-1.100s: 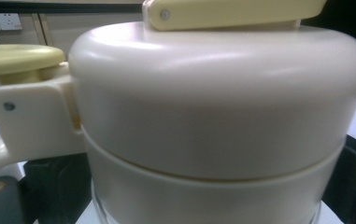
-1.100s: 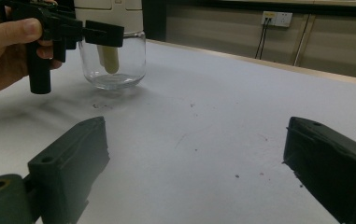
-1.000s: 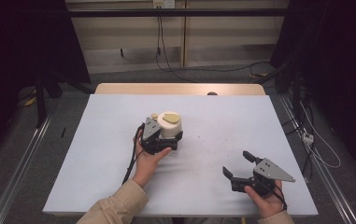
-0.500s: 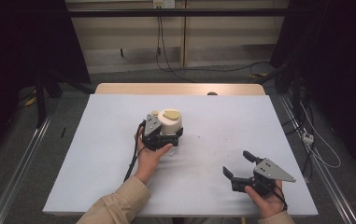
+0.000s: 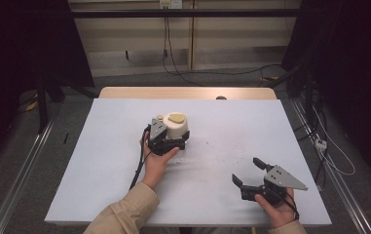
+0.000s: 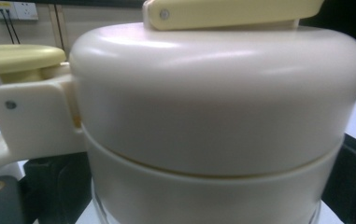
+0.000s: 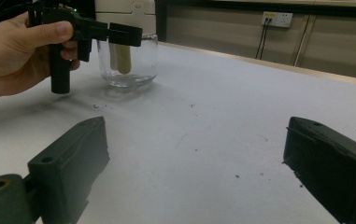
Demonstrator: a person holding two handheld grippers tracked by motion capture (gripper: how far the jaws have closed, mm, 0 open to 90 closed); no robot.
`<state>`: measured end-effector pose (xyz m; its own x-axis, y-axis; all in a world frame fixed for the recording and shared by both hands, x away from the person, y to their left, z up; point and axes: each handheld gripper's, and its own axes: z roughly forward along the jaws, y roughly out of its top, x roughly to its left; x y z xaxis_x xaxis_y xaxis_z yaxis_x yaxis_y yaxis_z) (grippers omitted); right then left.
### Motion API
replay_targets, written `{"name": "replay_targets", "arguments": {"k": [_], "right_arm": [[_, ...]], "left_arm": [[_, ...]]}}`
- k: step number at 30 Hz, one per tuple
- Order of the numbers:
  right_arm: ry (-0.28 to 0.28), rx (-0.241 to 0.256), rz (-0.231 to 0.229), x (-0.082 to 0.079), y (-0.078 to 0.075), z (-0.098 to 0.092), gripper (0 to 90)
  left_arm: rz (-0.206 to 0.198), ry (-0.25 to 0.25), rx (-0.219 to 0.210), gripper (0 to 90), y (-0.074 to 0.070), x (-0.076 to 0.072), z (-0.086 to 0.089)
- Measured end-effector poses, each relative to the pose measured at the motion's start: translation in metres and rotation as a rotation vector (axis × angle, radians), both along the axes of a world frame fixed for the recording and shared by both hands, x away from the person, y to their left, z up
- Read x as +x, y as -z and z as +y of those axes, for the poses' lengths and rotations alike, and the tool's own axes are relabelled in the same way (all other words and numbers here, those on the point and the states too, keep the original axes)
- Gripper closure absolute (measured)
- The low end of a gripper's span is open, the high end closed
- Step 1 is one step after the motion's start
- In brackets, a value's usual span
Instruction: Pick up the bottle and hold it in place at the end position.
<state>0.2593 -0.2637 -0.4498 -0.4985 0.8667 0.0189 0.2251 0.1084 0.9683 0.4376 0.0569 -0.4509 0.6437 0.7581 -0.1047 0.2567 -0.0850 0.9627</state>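
- Nearest to me, at about 5 o'clock on the table (image 5: 100, 170), my right gripper (image 5: 250, 173) rests low in the hand with its jaws spread wide and nothing between them; in the right gripper view they frame bare tabletop speckled with small dark crumbs (image 7: 236, 176).
- Farther in, close to the middle and a touch toward 11 o'clock, my left gripper (image 5: 171, 142) is pressed up against the jar (image 5: 176, 127). The left gripper view looks straight at the cream lid (image 6: 217, 93), with a black jaw showing low at either side of the body, so I judge the jaws are closed around the jar just under the lid; I cannot see the contact itself.
- The jar stands upright on the table. In the right gripper view its lower part (image 7: 133, 60) is clear glass with pale sticks of something inside, and the top is a bulky plastic cap with a yellowish lever (image 6: 231, 11) on top and a hinged bracket (image 6: 31, 116) at the side.
- My judgement on handling: glass is stiff, smooth and breakable, and the big cap makes it top-heavy, so it could slip or tip in a low grip.
- I would hold at the band just below the lid, where the shoulder gives the jaws a ledge, squeeze moderately, and keep it vertical.
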Motion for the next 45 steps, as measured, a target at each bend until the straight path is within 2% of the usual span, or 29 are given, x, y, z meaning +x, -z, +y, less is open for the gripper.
{"name": "replay_targets", "arguments": {"k": [7,16,25,36,39,45], "right_arm": [[-0.003,0.0,-0.004,0.0,0.0,-0.001,5.9],[-0.005,0.0,-0.002,0.0,0.0,0.0,5.9],[-0.004,0.0,0.0,0.0,0.0,0.0,5.9],[-0.007,-0.001,-0.004,0.0,0.0,0.0,5.9],[-0.007,-0.001,-0.005,0.0,0.0,0.0,5.9],[-0.009,-0.002,-0.002,0.0,0.0,0.001,5.9]], "left_arm": [[-0.015,0.006,0.017,5.0,-0.004,0.004,-0.007],[-0.004,-0.007,0.018,5.0,0.002,0.007,-0.01],[-0.021,0.019,0.044,5.0,-0.003,0.008,-0.022],[-0.005,0.031,0.05,5.0,0.004,0.009,-0.031],[-0.002,0.022,0.04,5.0,0.005,0.008,-0.033],[-0.01,0.033,0.06,5.1,0.006,0.007,-0.035]]}}
